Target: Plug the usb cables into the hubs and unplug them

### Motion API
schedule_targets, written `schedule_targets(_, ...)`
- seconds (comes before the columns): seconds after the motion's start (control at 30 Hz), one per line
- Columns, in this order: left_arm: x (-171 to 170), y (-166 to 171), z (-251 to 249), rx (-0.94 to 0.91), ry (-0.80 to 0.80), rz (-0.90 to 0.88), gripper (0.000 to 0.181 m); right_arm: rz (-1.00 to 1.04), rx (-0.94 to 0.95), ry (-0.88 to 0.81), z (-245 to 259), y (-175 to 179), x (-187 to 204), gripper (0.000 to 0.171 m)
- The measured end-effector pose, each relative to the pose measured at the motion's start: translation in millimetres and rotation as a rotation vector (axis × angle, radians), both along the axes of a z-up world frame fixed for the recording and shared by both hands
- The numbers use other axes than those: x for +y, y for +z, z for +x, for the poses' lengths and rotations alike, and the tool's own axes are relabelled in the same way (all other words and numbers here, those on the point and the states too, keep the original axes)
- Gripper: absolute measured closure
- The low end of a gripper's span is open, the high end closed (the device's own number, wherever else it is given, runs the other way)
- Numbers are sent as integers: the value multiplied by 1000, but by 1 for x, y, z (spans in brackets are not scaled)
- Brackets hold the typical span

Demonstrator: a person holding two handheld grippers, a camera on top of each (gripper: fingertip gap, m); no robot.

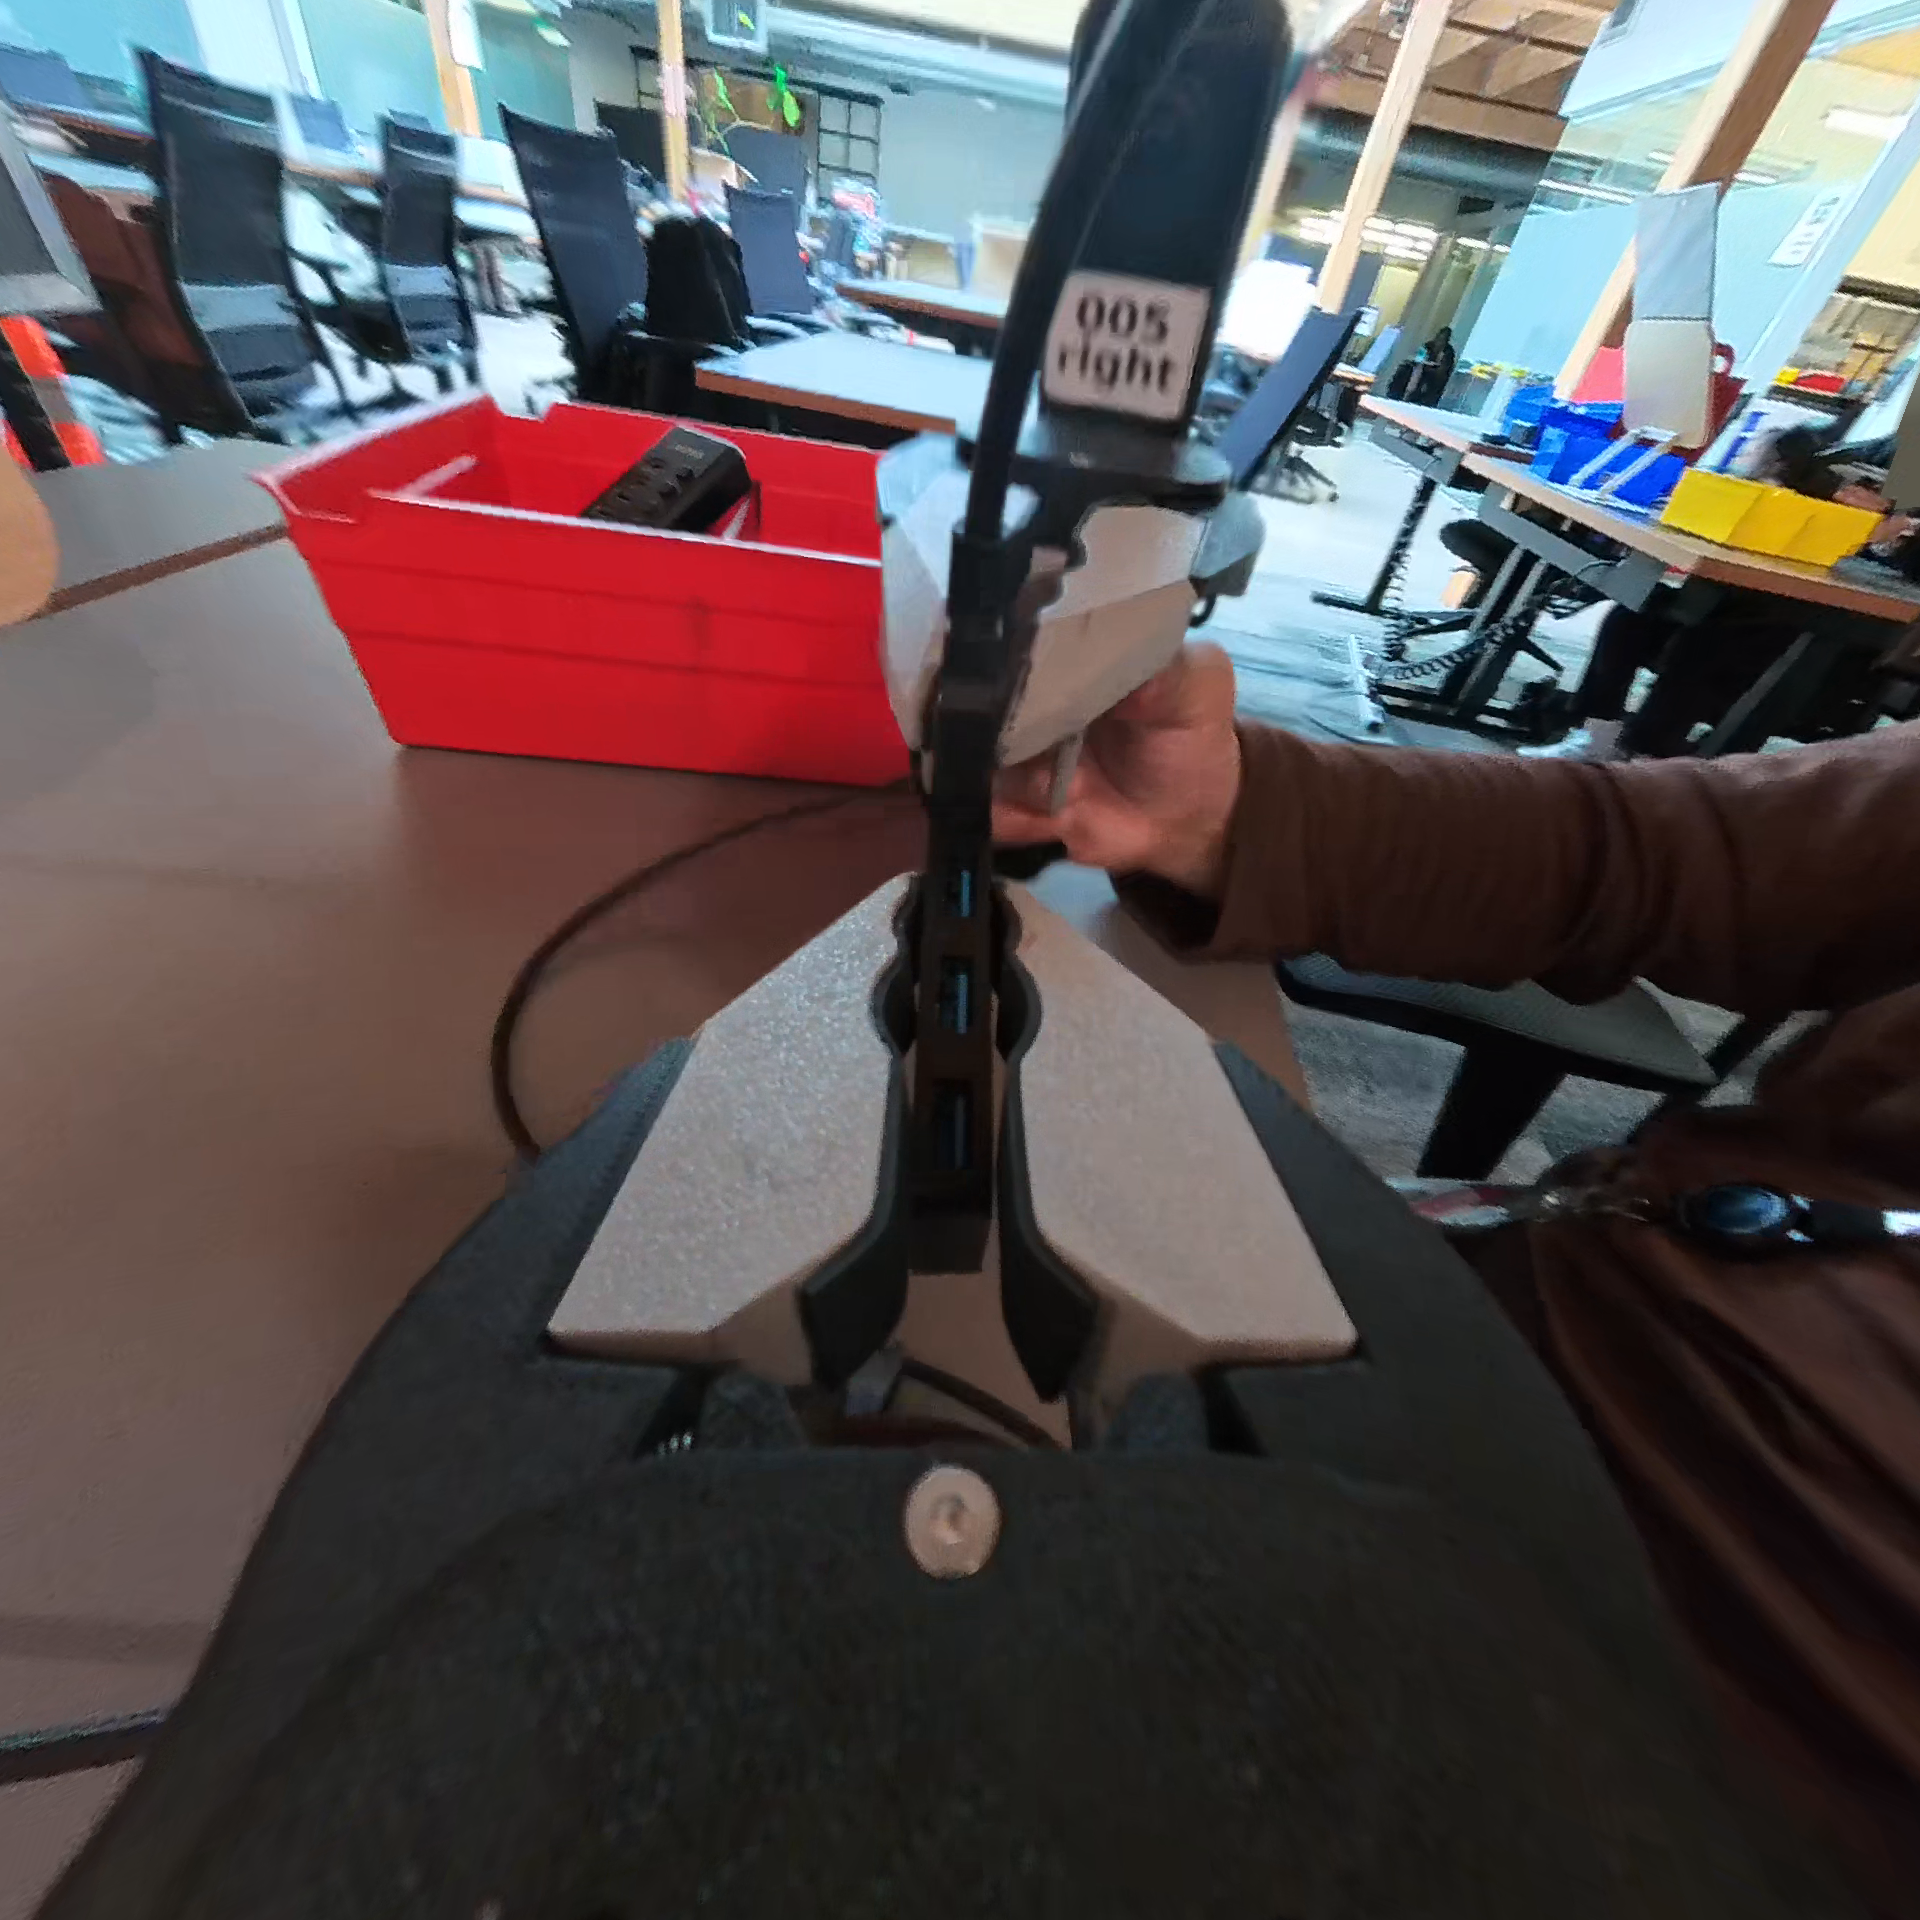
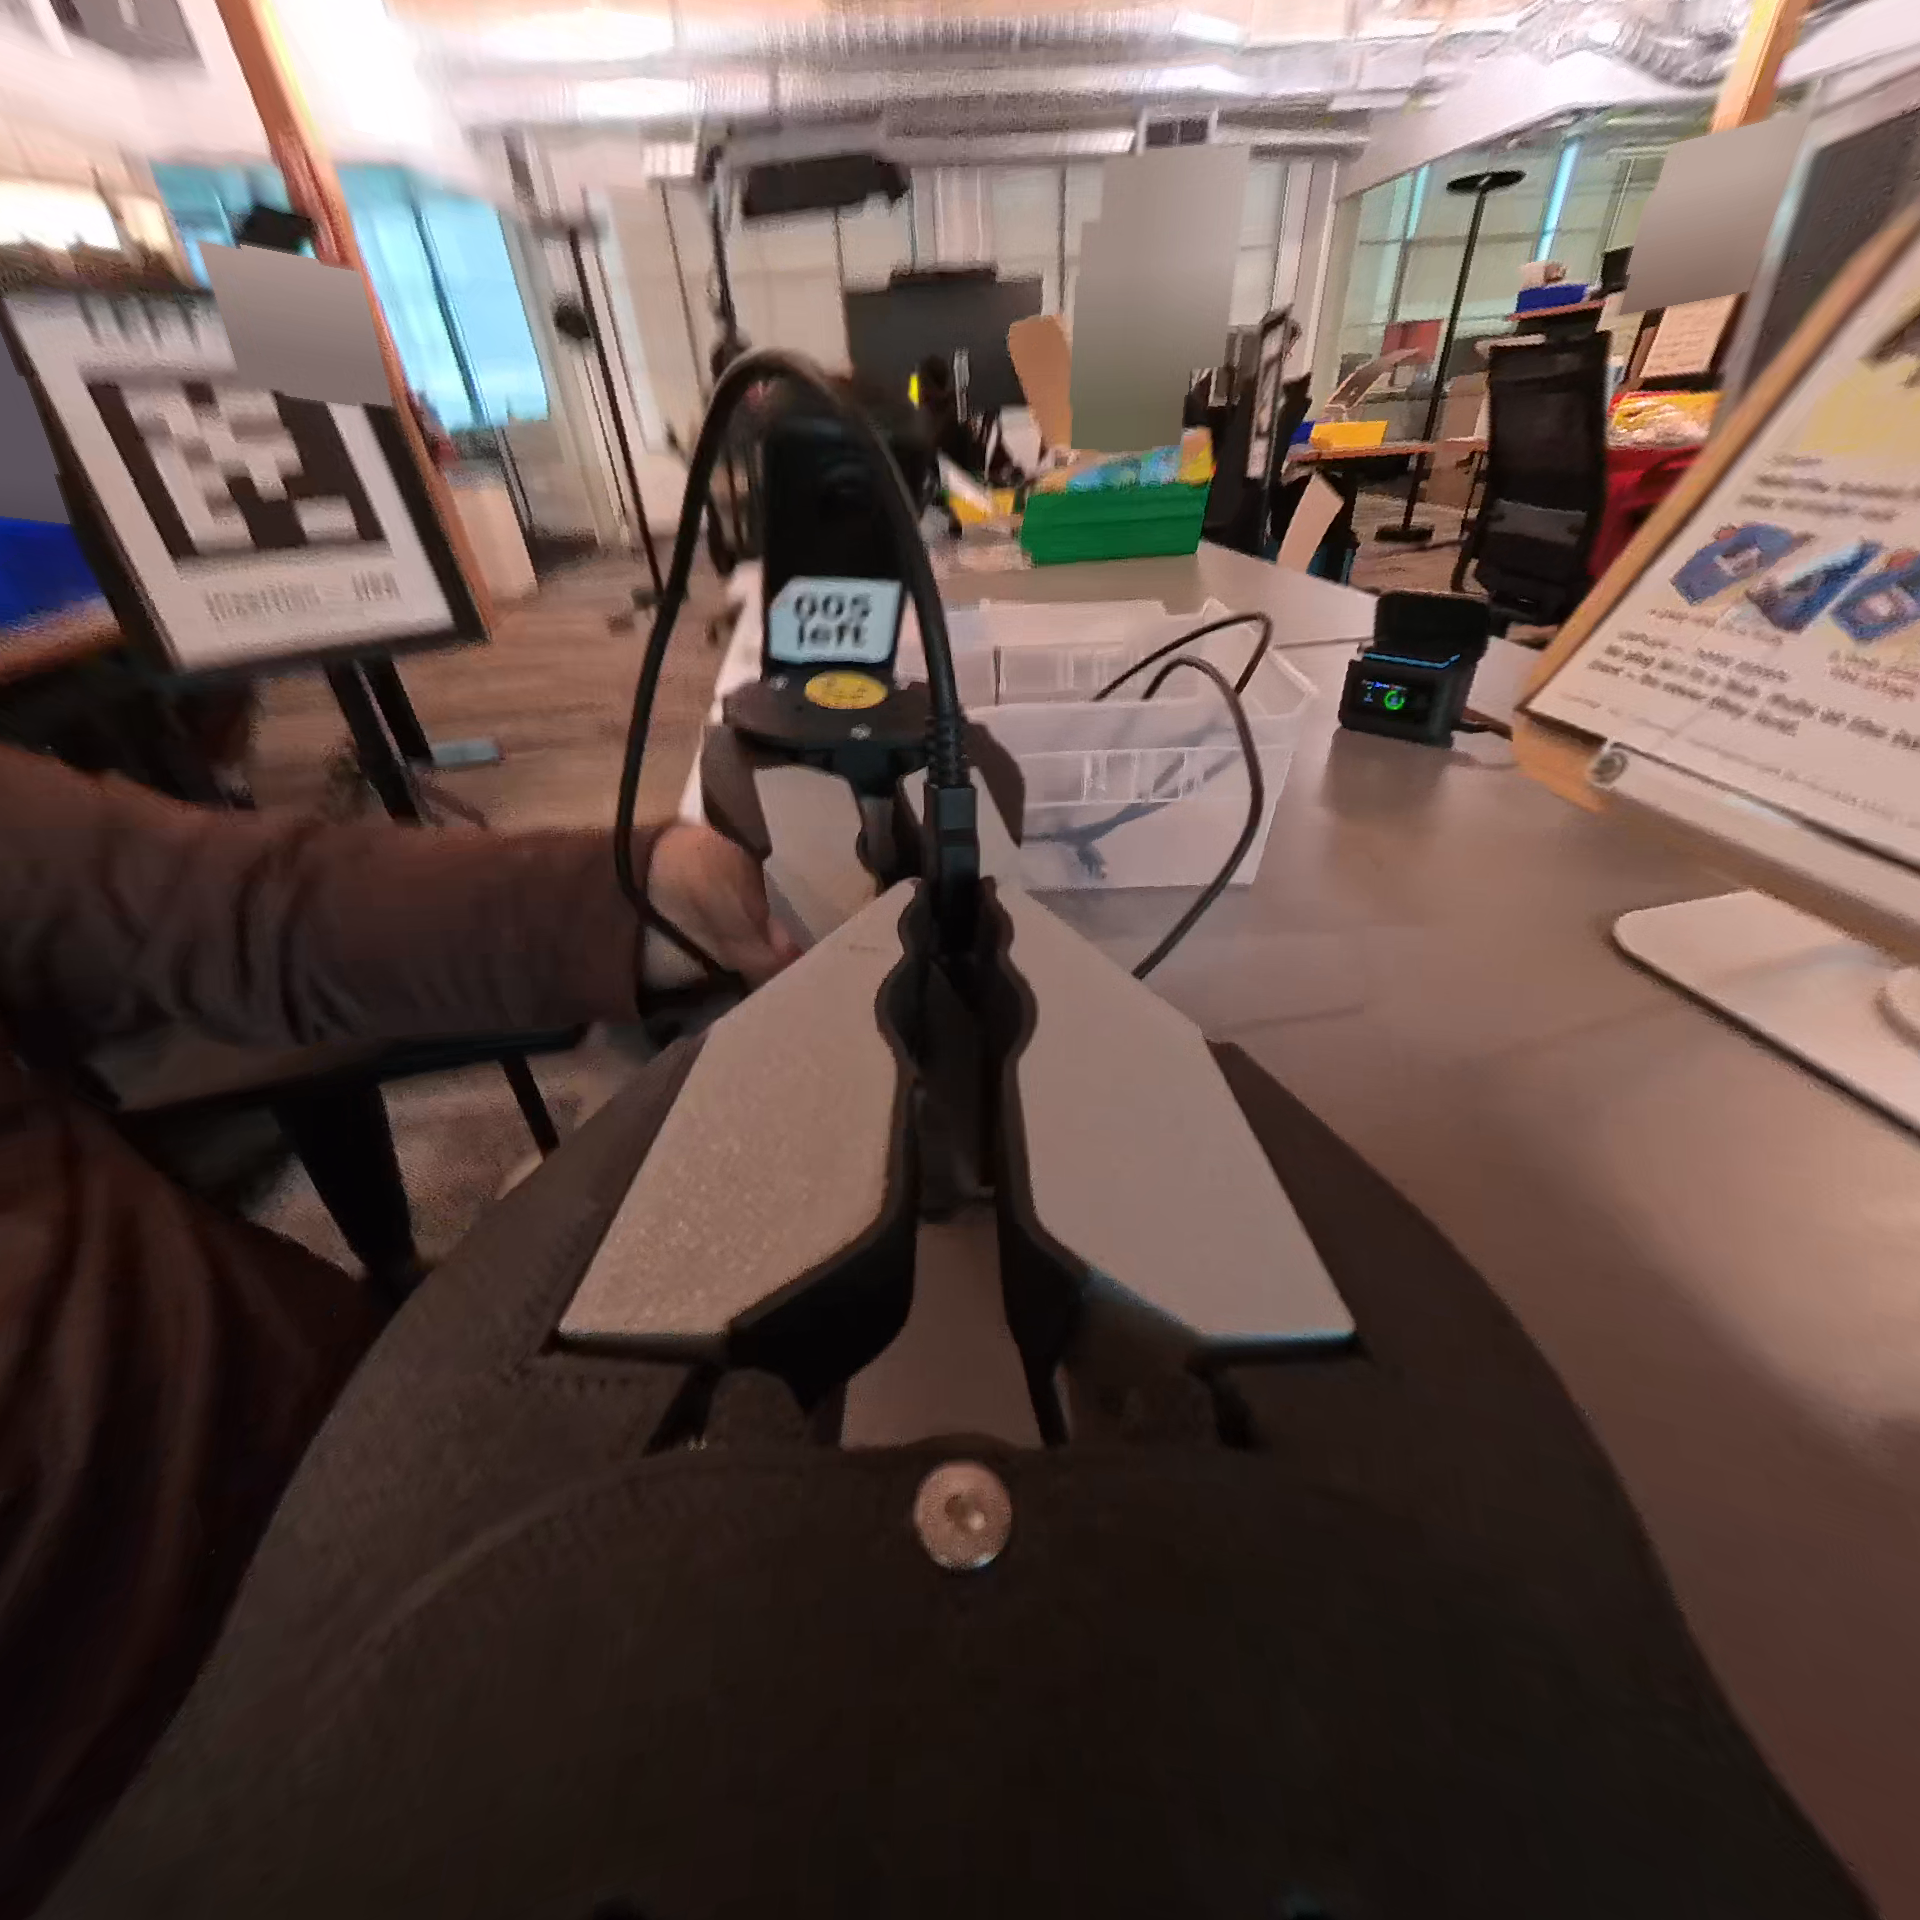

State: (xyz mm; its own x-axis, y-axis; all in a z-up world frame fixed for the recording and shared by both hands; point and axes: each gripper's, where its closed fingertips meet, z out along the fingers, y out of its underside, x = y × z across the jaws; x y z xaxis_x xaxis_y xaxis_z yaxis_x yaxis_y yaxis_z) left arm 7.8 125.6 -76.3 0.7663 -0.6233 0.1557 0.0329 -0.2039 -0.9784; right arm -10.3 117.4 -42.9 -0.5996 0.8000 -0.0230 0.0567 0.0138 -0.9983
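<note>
Beyond the left hand-held gripper [image 1: 951, 935], a red bin [image 1: 582, 613] sits on the counter [image 1: 208, 935]. That gripper is clamped on a black usb hub [image 1: 951, 1039]. Opposite, the right hand-held gripper [image 2: 951, 935] pinches the cable plug [image 2: 951, 831], which meets the hub's far end.
</note>
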Motion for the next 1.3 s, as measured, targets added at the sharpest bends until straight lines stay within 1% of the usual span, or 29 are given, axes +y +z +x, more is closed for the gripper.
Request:
schedule_targets(0.07,-5,-9,3,5,-49,-46,172,119,-94,54,3,-9,-4,165)
schedule_targets(0.13,-8,-13,4,15,-78,-67,172,160,-222,122,7,-15,-6,165)
schedule_targets(0.2,-10,-10,5,3,-96,-59,173,189,-318,176,9,-19,-8,164)
schedule_targets(0.33,-10,-12,2,1,-88,-73,172,262,-365,180,5,-24,-8,165)
schedule_targets(0.5,-7,-15,-1,-16,-67,-91,173,311,-300,133,0,-25,-7,165)
schedule_targets(0.53,-5,-15,-3,-9,-39,-90,173,337,-267,113,-1,-25,-6,165)
schedule_targets(0.57,-3,-12,-5,-6,-7,-83,172,321,-231,87,-4,-23,-5,166)
schedule_targets(0.63,0,-6,-9,-35,41,-79,172,155,-186,84,-9,-15,-2,166)
schedule_targets(0.7,3,-12,-14,-54,55,-113,172,43,-174,84,-14,-19,2,166)
schedule_targets(0.77,2,-12,-17,-92,46,-128,172,-13,-170,73,-18,-19,3,167)
schedule_targets(0.83,1,-4,-19,-134,37,-110,172,-26,-149,63,-20,-12,3,167)
schedule_targets(0.9,1,-1,-19,-164,32,-105,172,-115,-120,76,-23,-3,4,167)
schedule_targets(0.93,0,-8,-15,-152,13,-140,173,-210,-60,71,-24,10,8,165)
schedule_targets(0.97,2,-27,-9,-62,25,-192,173,-324,27,65,-22,32,19,167)
schedule_targets(1.0,4,-41,-1,13,24,-220,172,-391,82,73,-19,48,30,167)
schedule_targets(1.03,7,-40,3,27,28,-201,172,-381,94,72,-18,53,34,167)
schedule_targets(1.1,12,-25,-6,-28,56,-149,172,-225,42,21,-22,41,26,167)
schedule_targets(1.13,13,-20,-15,-30,96,-121,172,-164,16,-12,-23,34,24,167)
schedule_targets(1.17,15,-22,-27,17,158,-103,172,-135,0,-35,-21,31,24,166)
schedule_targets(1.23,19,-26,-53,164,311,-68,172,-171,50,-30,-7,45,26,166)
schedule_targets(1.3,20,-17,-74,221,428,-12,172,-196,126,-44,13,65,35,167)
